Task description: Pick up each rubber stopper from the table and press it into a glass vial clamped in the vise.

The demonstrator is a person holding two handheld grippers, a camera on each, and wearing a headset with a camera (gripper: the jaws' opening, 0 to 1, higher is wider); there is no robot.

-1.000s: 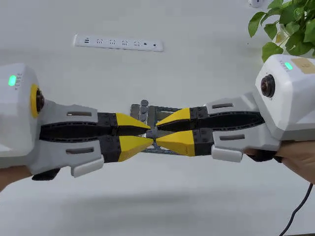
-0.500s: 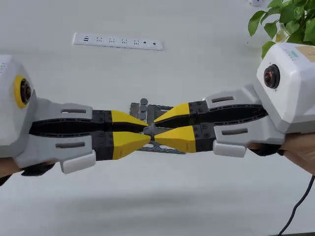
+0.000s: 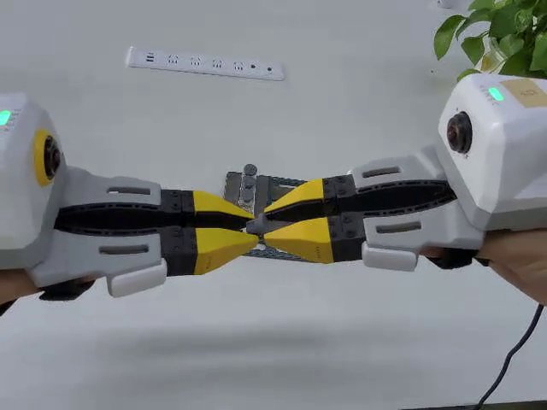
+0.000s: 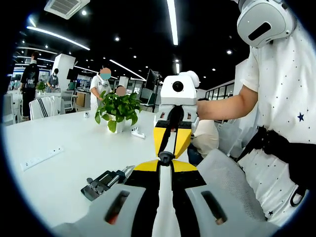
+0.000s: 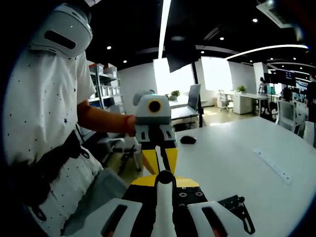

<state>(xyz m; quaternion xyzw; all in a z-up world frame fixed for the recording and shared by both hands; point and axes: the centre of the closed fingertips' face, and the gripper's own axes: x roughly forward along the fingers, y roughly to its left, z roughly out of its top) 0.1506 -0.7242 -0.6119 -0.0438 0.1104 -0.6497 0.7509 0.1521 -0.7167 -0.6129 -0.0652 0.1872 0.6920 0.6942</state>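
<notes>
My left gripper (image 3: pixel 254 231) and right gripper (image 3: pixel 262 225) meet tip to tip above the dark vise (image 3: pixel 233 184). Both sets of yellow jaws are closed on one small grey rubber stopper (image 3: pixel 257 228) held between them. The stopper (image 4: pixel 165 158) sits at the jaw tips in the left gripper view, and the stopper (image 5: pixel 165 177) does the same in the right gripper view. Small grey-capped vials (image 3: pixel 249 181) stand in the vise, partly hidden behind the jaws. The vise (image 4: pixel 104 182) lies low left of the left gripper, and the vise (image 5: pixel 237 210) lies low right of the right gripper.
A white power strip (image 3: pixel 205 65) lies at the far side of the white table. A potted plant (image 3: pixel 504 38) stands at the far right. A black cable (image 3: pixel 511 363) trails off the near right edge. Other people stand in the background behind the plant (image 4: pixel 116 109).
The two grippers have drawn together until their tips touch. Their jaws have narrowed onto the stopper. The vise has not moved.
</notes>
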